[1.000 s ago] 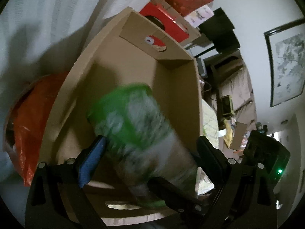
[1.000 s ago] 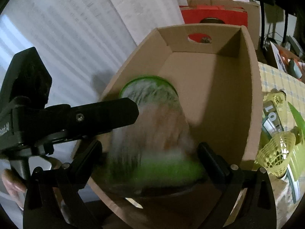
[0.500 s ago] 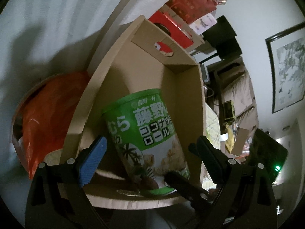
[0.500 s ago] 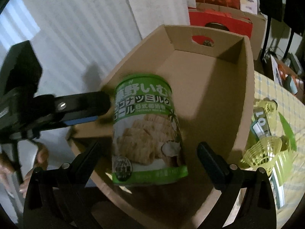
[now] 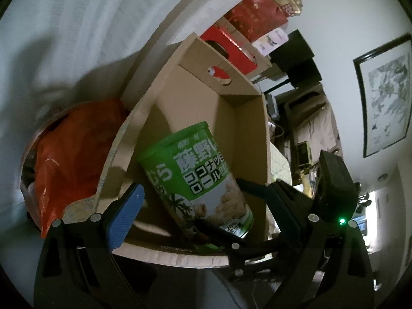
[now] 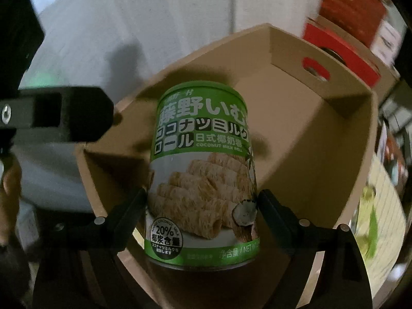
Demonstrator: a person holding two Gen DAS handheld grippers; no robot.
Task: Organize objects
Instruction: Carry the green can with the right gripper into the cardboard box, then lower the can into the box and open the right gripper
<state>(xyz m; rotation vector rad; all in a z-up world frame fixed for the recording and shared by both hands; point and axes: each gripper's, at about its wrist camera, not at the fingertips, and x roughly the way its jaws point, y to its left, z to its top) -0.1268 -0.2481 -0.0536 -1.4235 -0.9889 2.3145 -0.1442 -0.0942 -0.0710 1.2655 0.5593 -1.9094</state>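
A green and white coconut roll can [image 6: 203, 170] stands upright inside an open cardboard box [image 6: 322, 154] with a handle cut-out in its far wall. My right gripper [image 6: 202, 195] straddles the can low down. Its jaws are closing and both fingertips [image 6: 140, 200] touch the can's sides. In the left wrist view the can [image 5: 198, 180] leans between the wide-spread fingers of my left gripper [image 5: 191, 188]. That gripper is open, and its blue pad [image 5: 126, 213] stays clear of the can. A finger of the right gripper [image 5: 213, 231] crosses the can's base near the box's front wall [image 5: 180, 255].
An orange bag [image 5: 72, 152] fills a round basket left of the box. Red boxes [image 5: 231, 49] are stacked behind it. The left gripper's body [image 6: 51, 113] and a hand [image 6: 10, 188] sit at the left. A checked cloth with green items [image 6: 373, 206] lies to the right.
The can, blurred and moving a second ago, now stands still in the box. The right gripper has rolled and narrowed onto it. The left gripper has drawn back a little.
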